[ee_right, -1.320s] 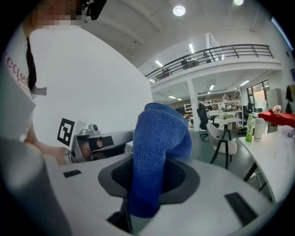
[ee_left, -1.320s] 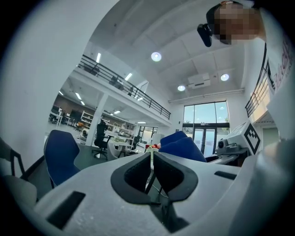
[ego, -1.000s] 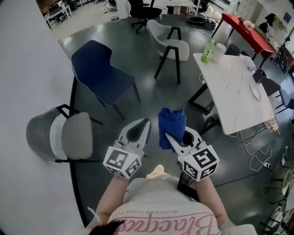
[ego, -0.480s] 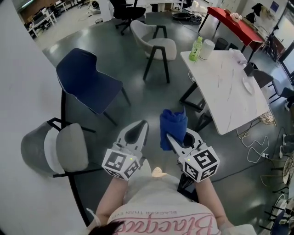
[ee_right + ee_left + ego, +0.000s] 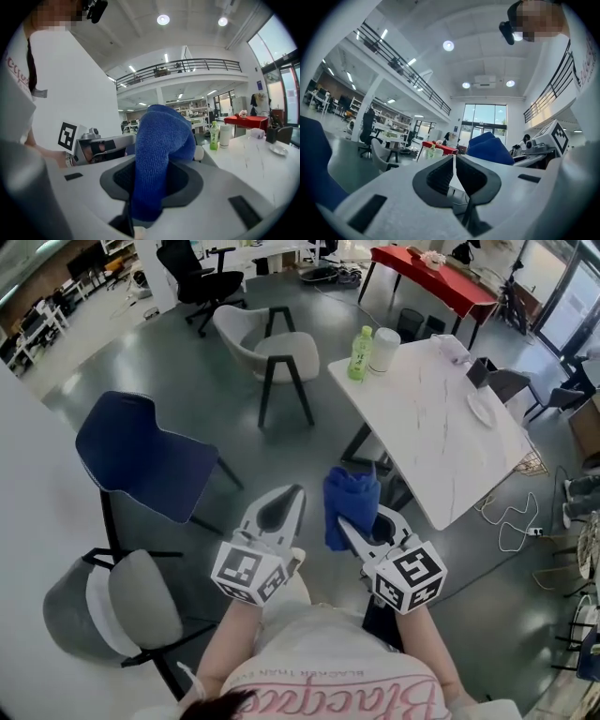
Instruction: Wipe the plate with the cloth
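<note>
Cloth (image 5: 352, 501), blue, is bunched up & clamped in the right gripper (image 5: 360, 521), held up in front of the person over the floor, not resting on anything. Left gripper (image 5: 292, 495) has its jaws together w/ nothing in them, just beside the right one. Plate (image 5: 481, 409) sits on the white counter (image 5: 422, 427) off to the right, well apart from both grippers. Green bottle (image 5: 360, 352) & white container (image 5: 385, 349) stand side by side at the counter's other end.
</note>
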The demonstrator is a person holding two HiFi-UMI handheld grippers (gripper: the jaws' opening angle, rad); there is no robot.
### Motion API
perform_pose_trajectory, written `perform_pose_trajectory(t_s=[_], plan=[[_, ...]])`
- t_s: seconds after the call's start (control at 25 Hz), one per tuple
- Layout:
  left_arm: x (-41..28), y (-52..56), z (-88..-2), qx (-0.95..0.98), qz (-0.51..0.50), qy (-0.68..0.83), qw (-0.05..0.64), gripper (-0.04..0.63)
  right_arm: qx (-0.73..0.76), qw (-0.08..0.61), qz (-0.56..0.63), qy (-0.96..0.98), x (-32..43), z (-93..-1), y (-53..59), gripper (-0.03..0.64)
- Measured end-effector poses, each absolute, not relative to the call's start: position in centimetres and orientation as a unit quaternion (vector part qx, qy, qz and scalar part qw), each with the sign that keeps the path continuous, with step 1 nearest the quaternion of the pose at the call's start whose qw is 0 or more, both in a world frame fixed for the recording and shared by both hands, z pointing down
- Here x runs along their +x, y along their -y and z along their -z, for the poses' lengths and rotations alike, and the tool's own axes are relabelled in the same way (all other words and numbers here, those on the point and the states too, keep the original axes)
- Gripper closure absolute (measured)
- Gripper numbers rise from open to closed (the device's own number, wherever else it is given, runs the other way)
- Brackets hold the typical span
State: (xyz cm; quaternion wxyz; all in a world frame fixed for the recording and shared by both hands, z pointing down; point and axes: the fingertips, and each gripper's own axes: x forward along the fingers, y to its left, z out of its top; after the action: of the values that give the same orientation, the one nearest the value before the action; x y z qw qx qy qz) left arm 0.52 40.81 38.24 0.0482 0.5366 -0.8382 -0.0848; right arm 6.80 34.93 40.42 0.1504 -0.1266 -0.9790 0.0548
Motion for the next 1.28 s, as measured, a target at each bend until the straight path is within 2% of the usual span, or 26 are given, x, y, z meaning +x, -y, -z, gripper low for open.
perform_pose_trajectory(t_s=[0.6, 1.28], plan=[[-11.5, -29.4, -37.1, 0.662, 0.057, 0.746, 0.053, 0.577, 0.038, 0.126, -0.075, 0.989, -4.1, -39.0, -25.5, 0.502], [-14.2, -17.0, -40.0, 0.764, 0.042, 0.638, 0.092, 0.575, 0.232, 0.127, -0.122, 0.957, -3.7, -41.4, -15.0, 0.502]])
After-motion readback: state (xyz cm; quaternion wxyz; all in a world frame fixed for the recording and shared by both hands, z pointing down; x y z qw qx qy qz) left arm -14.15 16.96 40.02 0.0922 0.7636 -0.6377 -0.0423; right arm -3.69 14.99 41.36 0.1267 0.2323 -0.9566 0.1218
